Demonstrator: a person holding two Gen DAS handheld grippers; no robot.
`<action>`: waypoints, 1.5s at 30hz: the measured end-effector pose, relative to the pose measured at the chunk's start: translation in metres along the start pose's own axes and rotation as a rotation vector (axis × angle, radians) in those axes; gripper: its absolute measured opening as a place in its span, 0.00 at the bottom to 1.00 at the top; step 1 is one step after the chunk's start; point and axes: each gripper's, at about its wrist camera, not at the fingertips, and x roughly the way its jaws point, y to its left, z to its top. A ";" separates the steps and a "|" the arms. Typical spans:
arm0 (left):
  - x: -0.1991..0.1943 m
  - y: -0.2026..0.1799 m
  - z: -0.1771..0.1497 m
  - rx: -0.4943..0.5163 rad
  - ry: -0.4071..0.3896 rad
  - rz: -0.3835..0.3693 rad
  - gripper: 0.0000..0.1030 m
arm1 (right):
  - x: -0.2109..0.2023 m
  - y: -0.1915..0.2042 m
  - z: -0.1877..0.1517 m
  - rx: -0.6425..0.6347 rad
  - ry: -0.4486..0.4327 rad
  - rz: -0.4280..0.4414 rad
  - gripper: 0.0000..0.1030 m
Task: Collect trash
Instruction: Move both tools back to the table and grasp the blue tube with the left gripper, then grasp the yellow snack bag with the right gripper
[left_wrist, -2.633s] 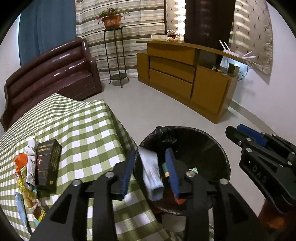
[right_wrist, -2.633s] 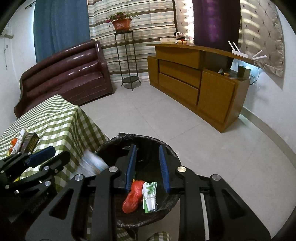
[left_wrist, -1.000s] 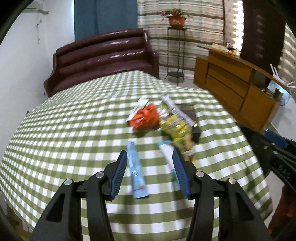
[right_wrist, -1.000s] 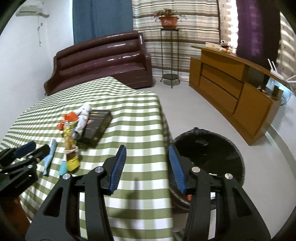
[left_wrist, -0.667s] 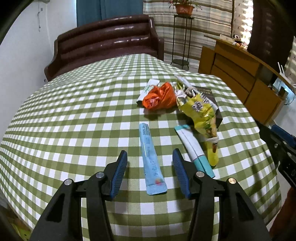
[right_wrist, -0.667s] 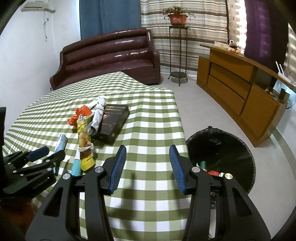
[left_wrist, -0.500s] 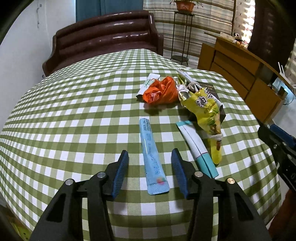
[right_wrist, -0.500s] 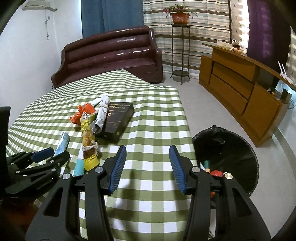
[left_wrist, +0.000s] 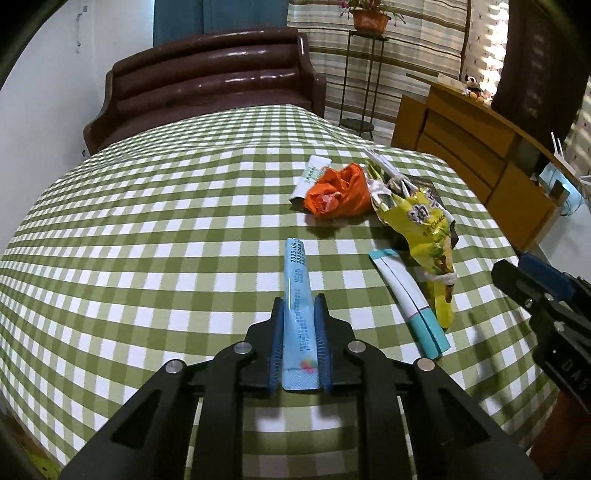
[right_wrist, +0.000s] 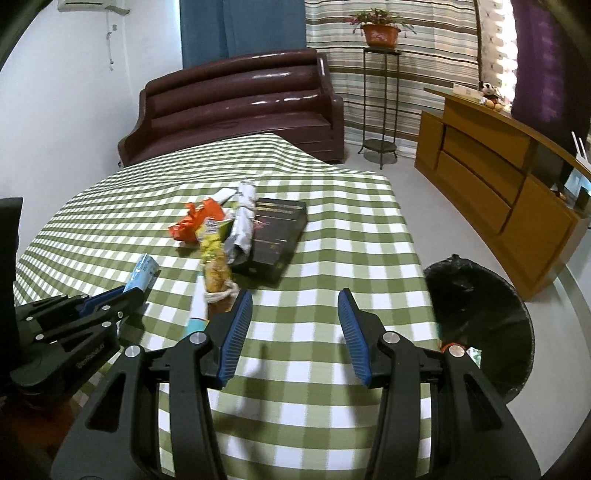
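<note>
Since half a second ago the left gripper (left_wrist: 298, 328) has narrowed from a wide stance onto the light blue tube (left_wrist: 297, 310), its blue pads now pinching the tube's near end on the green checked tablecloth (left_wrist: 147, 240); "2025.04" prints at the tube's 12 o'clock end. At 2 o'clock lie a white-teal tube (left_wrist: 408, 291), a yellow snack bag (left_wrist: 421, 221) and an orange wrapper (left_wrist: 338, 194). Right gripper (right_wrist: 295, 317) hangs wide and empty, with the black bin (right_wrist: 491, 314) at its 3 o'clock

green-checked tablecloth (left_wrist: 147, 240), light-blue tube (left_wrist: 297, 295), orange bag (left_wrist: 338, 190)
</note>
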 end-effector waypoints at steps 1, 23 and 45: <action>-0.002 0.003 0.000 0.000 -0.008 0.007 0.17 | 0.000 0.003 0.000 -0.006 -0.001 0.005 0.46; -0.017 0.052 0.004 -0.043 -0.087 0.106 0.17 | 0.035 0.044 0.012 -0.059 0.061 0.043 0.36; -0.032 0.041 0.002 -0.044 -0.125 0.080 0.17 | 0.007 0.046 0.010 -0.091 0.001 0.058 0.19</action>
